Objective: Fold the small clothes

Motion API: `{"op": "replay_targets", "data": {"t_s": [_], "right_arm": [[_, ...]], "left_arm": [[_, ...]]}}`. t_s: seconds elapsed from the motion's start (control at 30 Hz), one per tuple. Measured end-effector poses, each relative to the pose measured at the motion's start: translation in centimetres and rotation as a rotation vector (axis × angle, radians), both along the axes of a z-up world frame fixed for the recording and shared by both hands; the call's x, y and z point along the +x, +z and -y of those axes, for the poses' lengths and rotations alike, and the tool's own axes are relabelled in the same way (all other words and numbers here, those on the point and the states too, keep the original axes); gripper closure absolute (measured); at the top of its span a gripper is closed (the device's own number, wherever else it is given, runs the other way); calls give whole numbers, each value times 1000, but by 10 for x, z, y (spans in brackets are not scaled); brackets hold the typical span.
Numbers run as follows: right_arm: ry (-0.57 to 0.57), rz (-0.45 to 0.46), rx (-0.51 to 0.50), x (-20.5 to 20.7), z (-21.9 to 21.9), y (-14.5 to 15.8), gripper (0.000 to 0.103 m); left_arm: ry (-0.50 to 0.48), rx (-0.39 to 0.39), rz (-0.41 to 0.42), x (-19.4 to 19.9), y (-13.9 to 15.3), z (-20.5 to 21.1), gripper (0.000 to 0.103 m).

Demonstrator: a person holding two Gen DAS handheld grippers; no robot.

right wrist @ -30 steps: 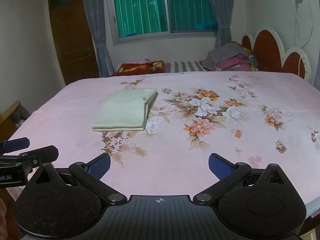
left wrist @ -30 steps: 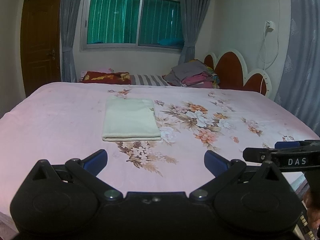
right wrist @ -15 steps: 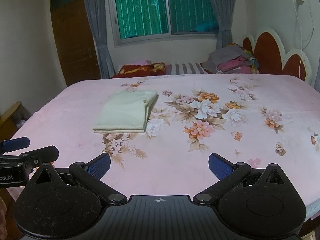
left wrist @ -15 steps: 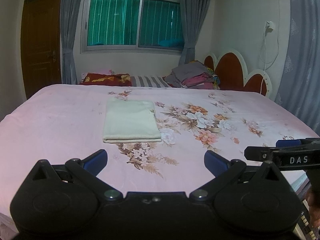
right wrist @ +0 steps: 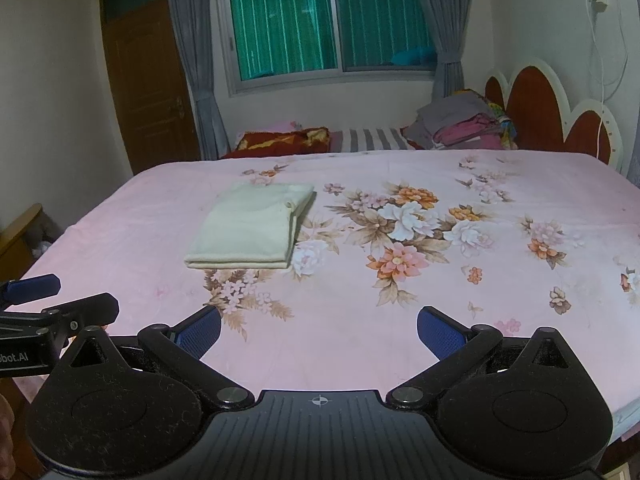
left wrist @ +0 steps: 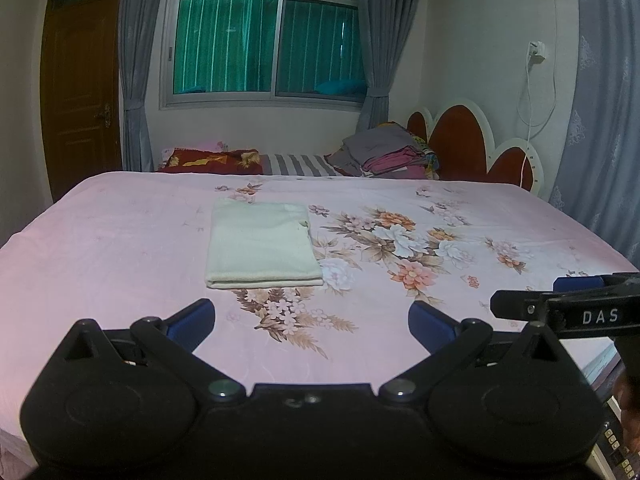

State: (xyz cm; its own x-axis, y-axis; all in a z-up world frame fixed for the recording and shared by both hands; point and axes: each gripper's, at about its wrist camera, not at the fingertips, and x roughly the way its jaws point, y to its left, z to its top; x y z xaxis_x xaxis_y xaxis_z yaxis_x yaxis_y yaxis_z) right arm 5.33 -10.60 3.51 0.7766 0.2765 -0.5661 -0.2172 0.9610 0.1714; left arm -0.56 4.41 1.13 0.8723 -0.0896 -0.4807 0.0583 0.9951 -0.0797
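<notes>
A pale green garment [left wrist: 262, 246] lies folded into a neat rectangle on the pink floral bed sheet [left wrist: 120, 248], left of the middle; it also shows in the right wrist view [right wrist: 252, 228]. My left gripper [left wrist: 312, 320] is open and empty, held back over the bed's near edge, well short of the garment. My right gripper [right wrist: 319, 330] is open and empty too, over the near edge. Each gripper shows from the side at the edge of the other's view.
A pile of folded clothes [left wrist: 384, 154] sits at the far right by the red headboard [left wrist: 472, 144]. A red patterned pillow [left wrist: 208, 160] and a striped one lie at the far edge. A brown door [right wrist: 148, 92] stands at the left.
Both grippers have drifted back and slightly up; the garment sits a little lower and nearer in the views. Jaws stay open. The garment has not moved on the bed.
</notes>
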Motion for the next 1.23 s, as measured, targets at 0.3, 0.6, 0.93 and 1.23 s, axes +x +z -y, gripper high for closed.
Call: {"op": "replay_targets", "data": {"t_s": [0.3,0.6,0.93,1.23], "right_arm": [[3,-2,-1,0,0,0,0],[5,-1,-1,1,1,-1,0],[10,0,-3,0,2,-1,0],[9,2,-2,0,3,-2,0]], "left_arm": [[0,1,2,1,1,-1,1],[-2,-4,3,1,1,-3,1],[5,26,-7,3,-1,-13,1],[-3,37,10,2,-2,-13,1]]}}
